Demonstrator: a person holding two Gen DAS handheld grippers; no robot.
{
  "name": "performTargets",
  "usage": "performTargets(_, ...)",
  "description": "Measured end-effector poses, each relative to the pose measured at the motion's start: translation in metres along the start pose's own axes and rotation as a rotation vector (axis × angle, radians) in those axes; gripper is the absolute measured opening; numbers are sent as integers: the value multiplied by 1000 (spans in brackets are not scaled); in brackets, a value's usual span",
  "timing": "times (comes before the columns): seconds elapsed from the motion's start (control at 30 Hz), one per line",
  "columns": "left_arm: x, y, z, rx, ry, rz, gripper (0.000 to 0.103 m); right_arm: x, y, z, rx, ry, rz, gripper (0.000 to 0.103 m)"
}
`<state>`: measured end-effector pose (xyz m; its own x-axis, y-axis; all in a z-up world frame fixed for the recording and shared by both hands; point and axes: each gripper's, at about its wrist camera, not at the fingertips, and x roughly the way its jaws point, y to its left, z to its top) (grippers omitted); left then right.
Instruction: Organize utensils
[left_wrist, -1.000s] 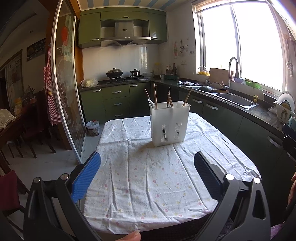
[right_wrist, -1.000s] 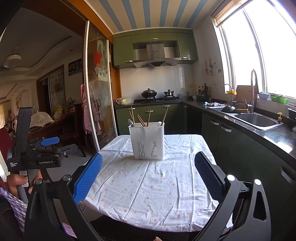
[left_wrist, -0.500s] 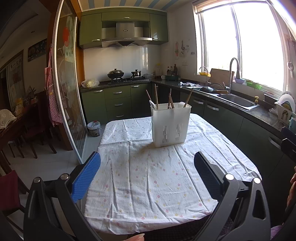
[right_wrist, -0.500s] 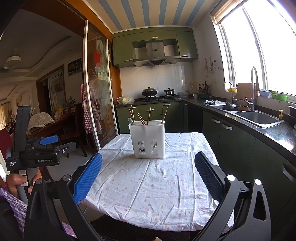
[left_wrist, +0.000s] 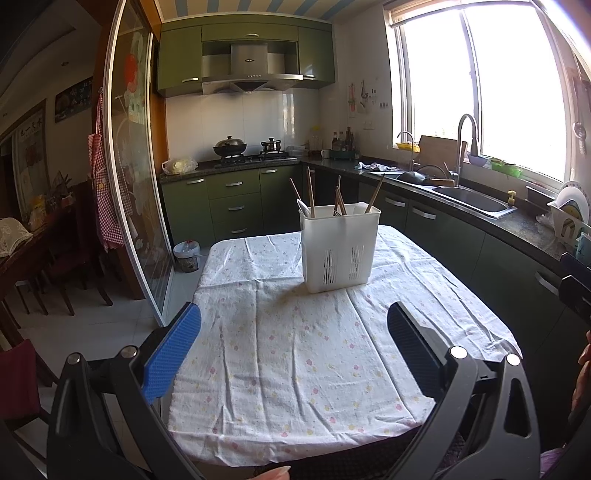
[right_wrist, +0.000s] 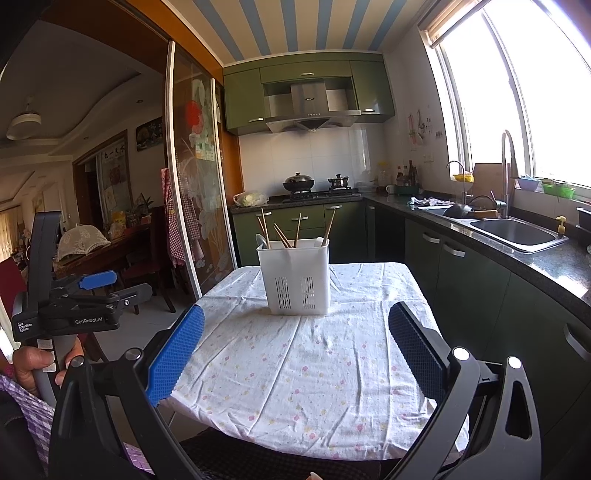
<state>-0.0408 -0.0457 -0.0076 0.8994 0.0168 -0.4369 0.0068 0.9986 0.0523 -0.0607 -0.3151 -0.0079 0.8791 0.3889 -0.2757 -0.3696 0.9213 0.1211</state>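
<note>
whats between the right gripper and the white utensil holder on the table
Only bare floral tablecloth. In the right wrist view, nothing lies on it between the open right gripper and the white utensil holder with its chopsticks.

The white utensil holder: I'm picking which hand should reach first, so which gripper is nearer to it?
Neither clearly. The left gripper and right gripper both hang open over the table's near edge, well short of the white utensil holder, which stands ahead of each.

Harsh blown-out daylight from the window (left_wrist: 480, 85), dim left side, fisheye bending at edges.
</note>
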Motion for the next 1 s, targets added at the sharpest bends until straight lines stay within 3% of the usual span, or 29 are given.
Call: performTargets(1.0, -1, -1, 1, 3, -5, 16, 96, 1, 3, -3, 3, 5, -6, 98)
